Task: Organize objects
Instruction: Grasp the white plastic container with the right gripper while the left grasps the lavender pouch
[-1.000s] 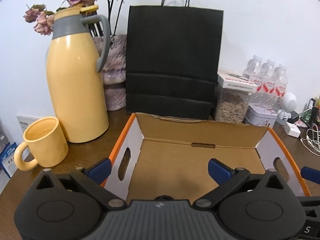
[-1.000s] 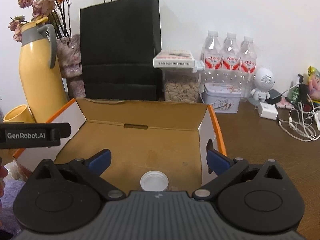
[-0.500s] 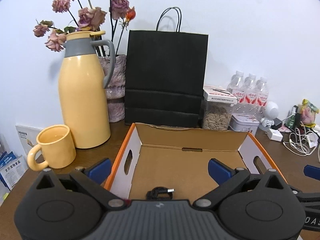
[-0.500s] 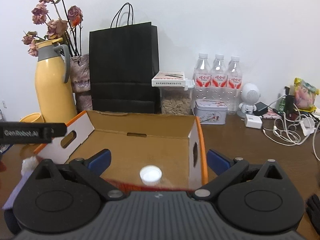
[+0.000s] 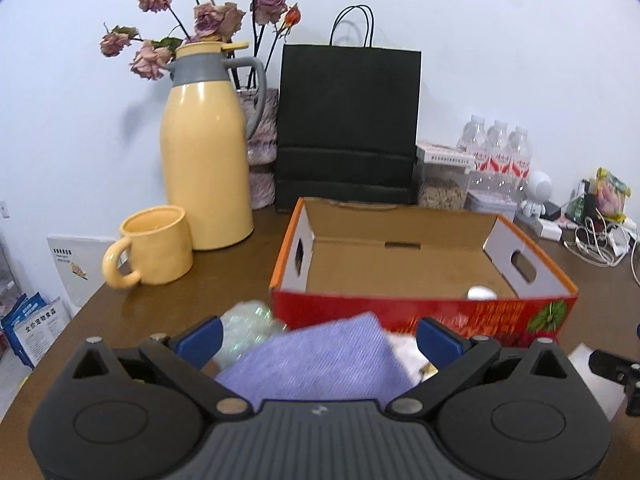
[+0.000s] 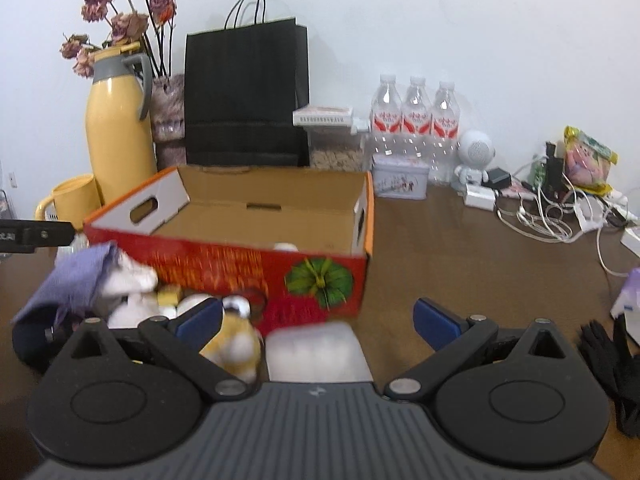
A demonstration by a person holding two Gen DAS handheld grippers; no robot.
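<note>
The brown table fills the lower half of both views. At mid-frame stands the open cardboard box, red on its front wall, with a small white object lying inside near its right front corner. Behind it in the upper centre a black paper bag stands against the wall, with a yellow thermos jug to its left and a yellow mug lower left of that.

In front of the box, at lower left of the right wrist view, lies a pile: a purple cloth, white soft things, and a yellow-and-white plush toy. A whitish, blurred packet lies just right of the toy.

The left gripper has its fingers spread wide over the cloth, empty. The right gripper is likewise spread wide, above toy and packet, holding nothing.
</note>
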